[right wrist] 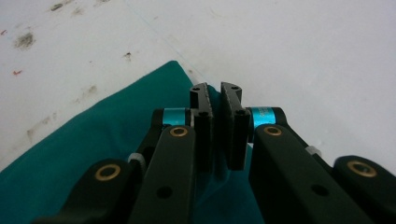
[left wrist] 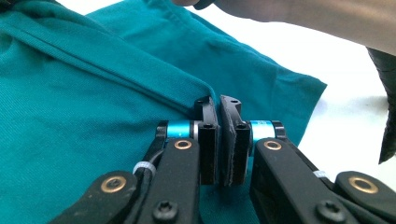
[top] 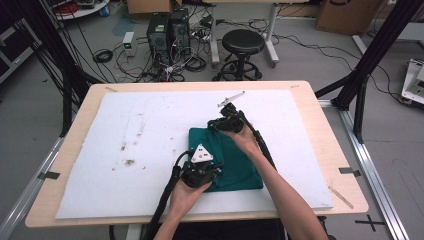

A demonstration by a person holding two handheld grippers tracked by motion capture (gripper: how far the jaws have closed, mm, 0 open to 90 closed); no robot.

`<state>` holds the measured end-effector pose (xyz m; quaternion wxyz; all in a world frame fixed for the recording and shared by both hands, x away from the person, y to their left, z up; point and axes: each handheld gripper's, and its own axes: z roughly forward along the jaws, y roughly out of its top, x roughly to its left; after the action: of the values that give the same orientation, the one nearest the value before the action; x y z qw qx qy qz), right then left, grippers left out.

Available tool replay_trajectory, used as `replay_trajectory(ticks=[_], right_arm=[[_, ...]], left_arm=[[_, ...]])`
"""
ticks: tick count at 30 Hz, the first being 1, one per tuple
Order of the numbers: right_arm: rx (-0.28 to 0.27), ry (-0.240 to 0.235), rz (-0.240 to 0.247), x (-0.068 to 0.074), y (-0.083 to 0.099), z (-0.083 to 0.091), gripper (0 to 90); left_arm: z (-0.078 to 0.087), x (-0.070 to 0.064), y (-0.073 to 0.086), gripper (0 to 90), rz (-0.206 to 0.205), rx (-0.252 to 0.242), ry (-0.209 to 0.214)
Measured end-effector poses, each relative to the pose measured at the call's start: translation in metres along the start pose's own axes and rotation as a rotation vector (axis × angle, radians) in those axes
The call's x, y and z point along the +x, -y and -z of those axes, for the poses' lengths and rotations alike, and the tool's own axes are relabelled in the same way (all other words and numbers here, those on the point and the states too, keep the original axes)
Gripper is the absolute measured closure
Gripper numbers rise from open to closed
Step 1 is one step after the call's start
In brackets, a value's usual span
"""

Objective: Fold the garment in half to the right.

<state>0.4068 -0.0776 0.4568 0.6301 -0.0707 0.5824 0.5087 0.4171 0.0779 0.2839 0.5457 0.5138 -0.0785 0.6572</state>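
Teal garment [top: 227,160] lies folded mid-table on the white mat [top: 150,135]. Left gripper [left wrist: 219,135] pinches a near fold, right gripper [right wrist: 215,126] pinches the far corner — likely tensioning the cloth for another fold.

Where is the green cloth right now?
In the high view, the green cloth lies folded on the white mat, right of the table's middle, between the left hand-held gripper and the right hand-held gripper.
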Motion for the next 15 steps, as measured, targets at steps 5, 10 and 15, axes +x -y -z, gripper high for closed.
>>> replay_trajectory(ticks=[5,10,15], right_arm=[[-0.002,0.005,-0.009,-0.006,0.004,0.005,85.4],[-0.004,0.014,-0.015,-0.009,0.008,0.010,85.4],[-0.008,0.016,-0.030,-0.015,0.014,0.016,85.4]], left_arm=[[-0.007,-0.004,-0.004,85.7,0.006,0.003,-0.001],[-0.013,-0.010,-0.008,85.7,-0.001,0.010,0.000],[-0.022,-0.016,-0.011,85.7,-0.012,0.023,-0.003]])
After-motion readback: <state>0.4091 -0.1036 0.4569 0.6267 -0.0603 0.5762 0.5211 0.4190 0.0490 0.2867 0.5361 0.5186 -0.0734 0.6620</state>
